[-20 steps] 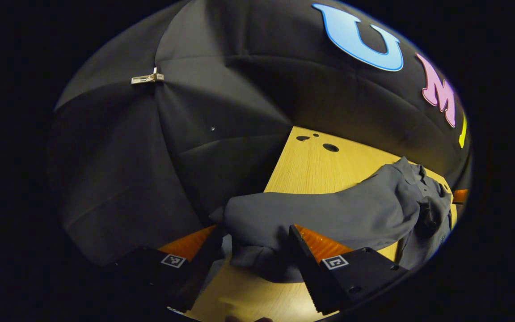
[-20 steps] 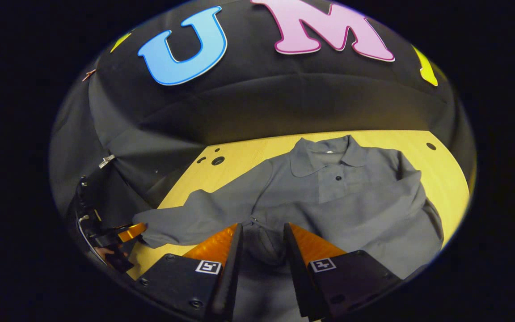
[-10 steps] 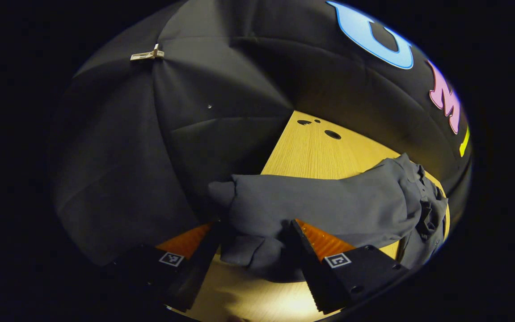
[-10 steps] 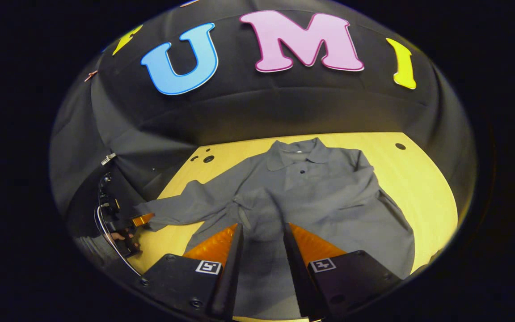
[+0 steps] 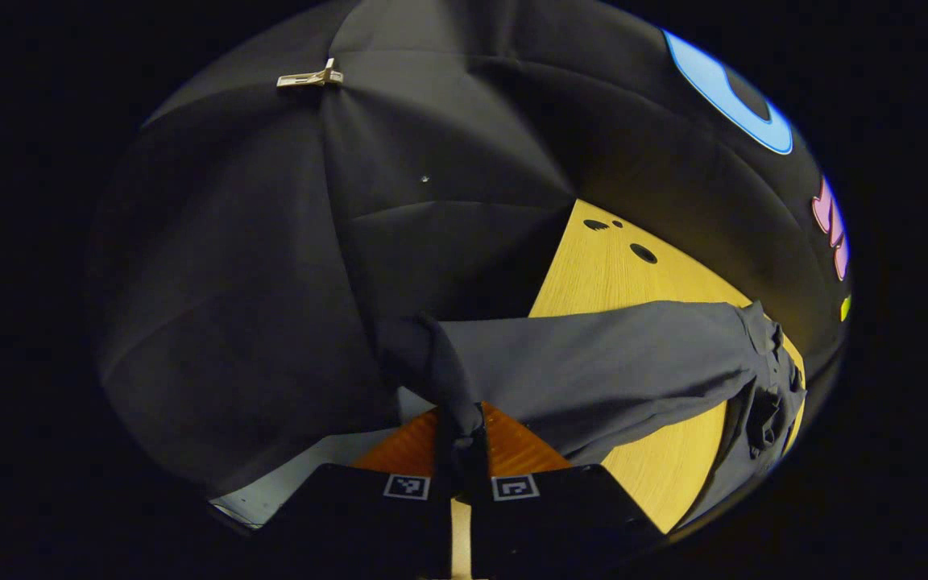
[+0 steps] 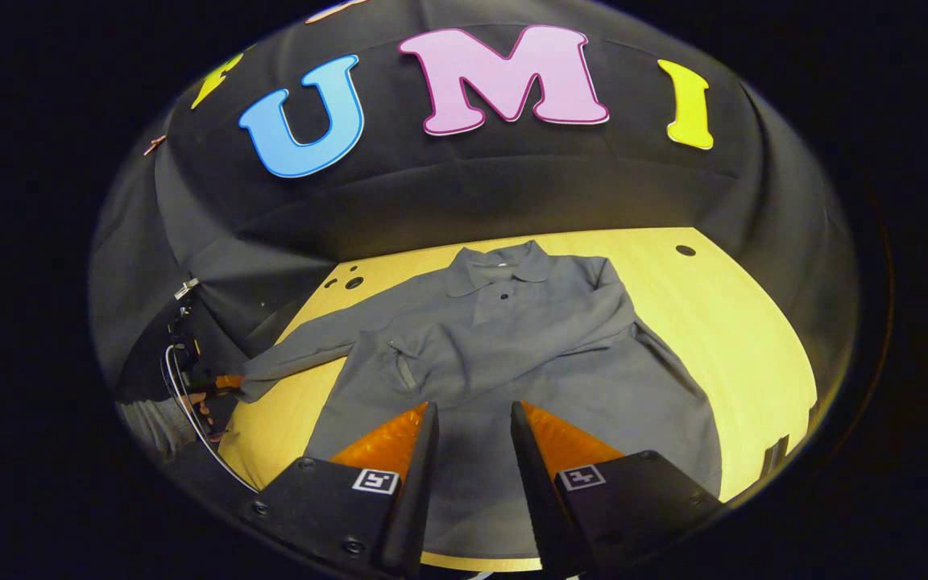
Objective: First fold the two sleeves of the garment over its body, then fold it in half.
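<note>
A grey long-sleeved collared garment (image 6: 528,354) lies face up on the yellow wooden table (image 6: 722,322). One sleeve (image 6: 512,338) lies folded across its chest. The other sleeve (image 5: 609,362) stretches out past the table's left side. My left gripper (image 5: 460,439) is shut on that sleeve's cuff, which stands bunched above the fingers. In the right gripper view the left gripper (image 6: 226,382) holds the cuff at the far left. My right gripper (image 6: 472,427) is open above the garment's lower body, with nothing pressed between its fingers.
The table has small holes near its back left corner (image 6: 354,283) and back right (image 6: 685,250). A metal clip (image 5: 309,78) pins the black wall cloth. A hand (image 6: 202,407) holds the left gripper beside the table's left edge (image 6: 271,419).
My left gripper closed on the sleeve cuff and lifted it slightly. My right gripper drew back toward the garment's hem, leaving the other sleeve lying across the chest.
</note>
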A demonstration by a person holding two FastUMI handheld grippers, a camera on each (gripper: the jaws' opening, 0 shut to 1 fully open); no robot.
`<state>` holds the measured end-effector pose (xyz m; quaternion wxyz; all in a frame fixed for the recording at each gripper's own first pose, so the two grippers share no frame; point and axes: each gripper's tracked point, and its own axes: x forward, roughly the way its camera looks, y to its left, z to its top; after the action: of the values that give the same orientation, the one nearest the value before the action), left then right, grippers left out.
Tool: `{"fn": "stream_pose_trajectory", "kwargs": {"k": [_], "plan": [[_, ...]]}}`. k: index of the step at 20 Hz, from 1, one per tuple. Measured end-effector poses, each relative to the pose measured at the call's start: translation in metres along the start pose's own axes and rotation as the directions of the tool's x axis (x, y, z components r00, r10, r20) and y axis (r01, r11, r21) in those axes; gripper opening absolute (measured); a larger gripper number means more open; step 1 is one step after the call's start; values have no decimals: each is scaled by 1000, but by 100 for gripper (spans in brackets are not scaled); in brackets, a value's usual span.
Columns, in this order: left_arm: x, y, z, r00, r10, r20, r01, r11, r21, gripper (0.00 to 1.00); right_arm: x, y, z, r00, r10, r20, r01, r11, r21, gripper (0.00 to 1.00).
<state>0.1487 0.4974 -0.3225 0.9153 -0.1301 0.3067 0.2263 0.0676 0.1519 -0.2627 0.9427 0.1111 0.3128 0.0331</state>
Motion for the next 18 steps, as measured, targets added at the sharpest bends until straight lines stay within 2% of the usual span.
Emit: {"fn": "stream_pose_trajectory", "kwargs": {"k": [2,5,6,7,8,9,10,12,13,14,15,18], "plan": [[-13,-5,13,998,13,64,-16,999,40,12,-11,-16,1,1000,-17,14,17,1000,14,57],[-47,-33,37,986,-18,163,-2,992,122,12,-23,-40,-2,999,-43,22,43,999,24,57],[-58,-42,44,981,-36,189,6,987,158,15,-27,-47,-4,998,-51,24,51,998,31,57],[-69,-53,53,975,-59,213,17,981,191,12,-31,-55,-5,998,-61,27,60,997,41,57],[-80,-67,60,969,-83,234,31,976,217,16,-33,-62,-6,997,-69,29,67,996,54,57],[-89,-83,68,962,-106,253,45,971,236,9,-36,-70,-7,997,-78,29,76,995,68,59],[-99,-101,74,954,-132,269,62,966,251,12,-38,-79,-9,996,-85,29,82,993,79,59],[-119,-137,85,939,-181,294,97,956,278,12,-40,-94,-10,995,-98,32,94,991,99,60],[-129,-162,91,930,-204,307,108,947,302,12,-42,-103,-10,994,-103,38,98,989,114,49],[-134,-177,95,926,-210,315,101,939,329,12,-44,-111,-9,993,-109,40,103,987,123,49],[-141,-193,95,922,-221,317,100,929,357,12,-45,-119,-9,993,-115,41,108,985,131,62],[-163,-255,85,903,-307,301,165,894,417,12,-48,-143,-9,990,-131,47,122,979,160,62]]}}
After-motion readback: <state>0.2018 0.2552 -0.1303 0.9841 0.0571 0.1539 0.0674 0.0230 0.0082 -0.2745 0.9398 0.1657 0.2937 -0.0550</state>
